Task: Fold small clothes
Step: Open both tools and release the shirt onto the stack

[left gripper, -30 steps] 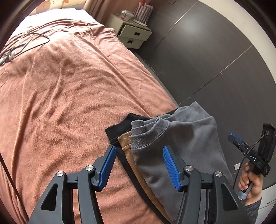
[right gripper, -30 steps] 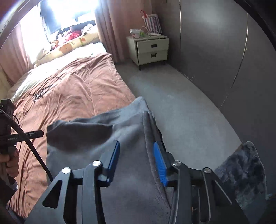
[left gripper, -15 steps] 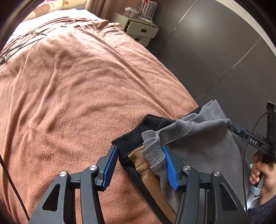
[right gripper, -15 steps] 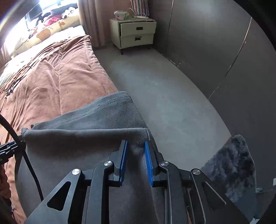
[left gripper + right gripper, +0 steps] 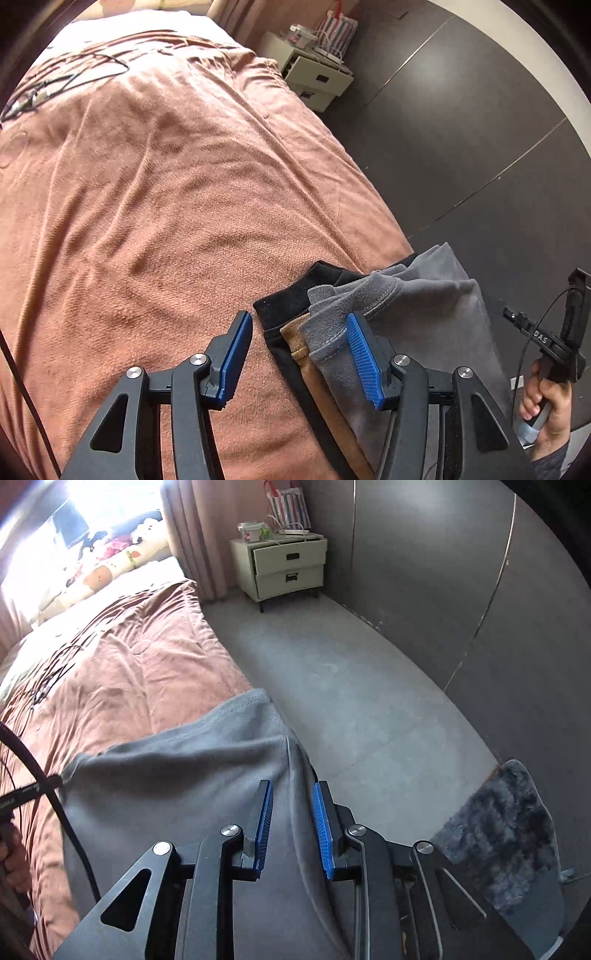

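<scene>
Here the grey garment (image 5: 424,325) lies at the bed's edge, on top of a tan piece (image 5: 295,334) and a black piece (image 5: 291,302) whose edges show in a stepped row just ahead of the left gripper (image 5: 301,354). That gripper stands wide apart, its right blue pad against the grey cloth's curled corner and its left pad over bare bedspread (image 5: 147,206), with all three edges lying in the gap between. From the right wrist view the same grey garment fills the space ahead of and under the right gripper (image 5: 291,830), whose jaws are narrowed around a raised ridge of the cloth without pressing together; whether the pads actually pinch it cannot be told. To the right of the left gripper a hand (image 5: 546,402) grips the other tool's handle. Beyond the right gripper is grey floor (image 5: 351,686), with a cream nightstand (image 5: 284,568) far ahead by the curtain and a dark shaggy rug (image 5: 495,834) to its right.
</scene>
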A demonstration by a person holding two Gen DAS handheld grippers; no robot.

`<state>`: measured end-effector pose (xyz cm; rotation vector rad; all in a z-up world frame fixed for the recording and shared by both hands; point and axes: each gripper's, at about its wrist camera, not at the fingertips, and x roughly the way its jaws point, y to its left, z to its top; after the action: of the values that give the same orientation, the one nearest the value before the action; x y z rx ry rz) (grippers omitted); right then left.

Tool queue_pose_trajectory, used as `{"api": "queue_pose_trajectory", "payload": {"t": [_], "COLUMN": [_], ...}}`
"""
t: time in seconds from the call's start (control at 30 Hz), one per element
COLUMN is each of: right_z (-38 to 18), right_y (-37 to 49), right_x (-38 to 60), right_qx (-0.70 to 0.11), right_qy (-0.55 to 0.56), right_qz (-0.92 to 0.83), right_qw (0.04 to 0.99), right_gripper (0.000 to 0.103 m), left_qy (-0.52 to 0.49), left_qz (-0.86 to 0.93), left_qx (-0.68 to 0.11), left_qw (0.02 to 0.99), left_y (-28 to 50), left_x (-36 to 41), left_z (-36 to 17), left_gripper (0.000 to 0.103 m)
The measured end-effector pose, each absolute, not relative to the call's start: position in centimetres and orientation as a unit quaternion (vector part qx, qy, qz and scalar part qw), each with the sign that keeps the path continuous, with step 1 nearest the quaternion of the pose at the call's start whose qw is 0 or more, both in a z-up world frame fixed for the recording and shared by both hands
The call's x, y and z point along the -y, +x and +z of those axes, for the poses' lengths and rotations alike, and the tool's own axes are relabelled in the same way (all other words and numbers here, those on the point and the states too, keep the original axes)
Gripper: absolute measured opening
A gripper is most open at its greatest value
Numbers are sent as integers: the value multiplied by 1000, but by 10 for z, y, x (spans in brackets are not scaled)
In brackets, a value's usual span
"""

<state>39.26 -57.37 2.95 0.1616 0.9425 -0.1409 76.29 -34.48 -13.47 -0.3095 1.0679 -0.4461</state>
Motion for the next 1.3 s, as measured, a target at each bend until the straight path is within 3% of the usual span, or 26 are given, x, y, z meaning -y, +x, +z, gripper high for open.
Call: {"api": "queue_pose_trajectory", "payload": {"t": [0.03, 0.13, 0.17, 0.43, 0.7, 0.87, 1.1, 1.2, 1.3], "right_z": [31, 38, 41, 43, 12, -10, 5, 19, 34], "right_y": [380, 342, 328, 242, 208, 186, 140, 113, 92], "right_x": [574, 575, 575, 560, 568, 593, 591, 588, 581], "right_qx": [-454, -448, -444, -424, -453, -461, -441, -427, -420], "right_qy": [78, 78, 75, 32, 9, 88, 126, 138, 144], "right_qz": [-60, -51, -52, -50, -87, -134, -151, -145, -141], "right_qw": [885, 889, 891, 904, 887, 873, 876, 881, 885], "right_gripper": [26, 51, 53, 53, 50, 50, 50, 50, 54], "left_qy": [-139, -132, -127, -97, -52, -40, -25, -23, -25], "left_qz": [-212, -228, -232, -281, -296, -298, -297, -298, -303], "left_qx": [-499, -505, -507, -532, -563, -574, -562, -551, -532], "left_qw": [828, 822, 820, 793, 770, 762, 771, 779, 790], "left_y": [758, 744, 738, 682, 638, 613, 578, 561, 545], "left_x": [345, 348, 349, 378, 409, 416, 403, 397, 392], "left_z": [-130, -123, -121, -120, -130, -135, -117, -102, -85], "left_gripper": [56, 56, 56, 56, 57, 57, 57, 66, 84]}}
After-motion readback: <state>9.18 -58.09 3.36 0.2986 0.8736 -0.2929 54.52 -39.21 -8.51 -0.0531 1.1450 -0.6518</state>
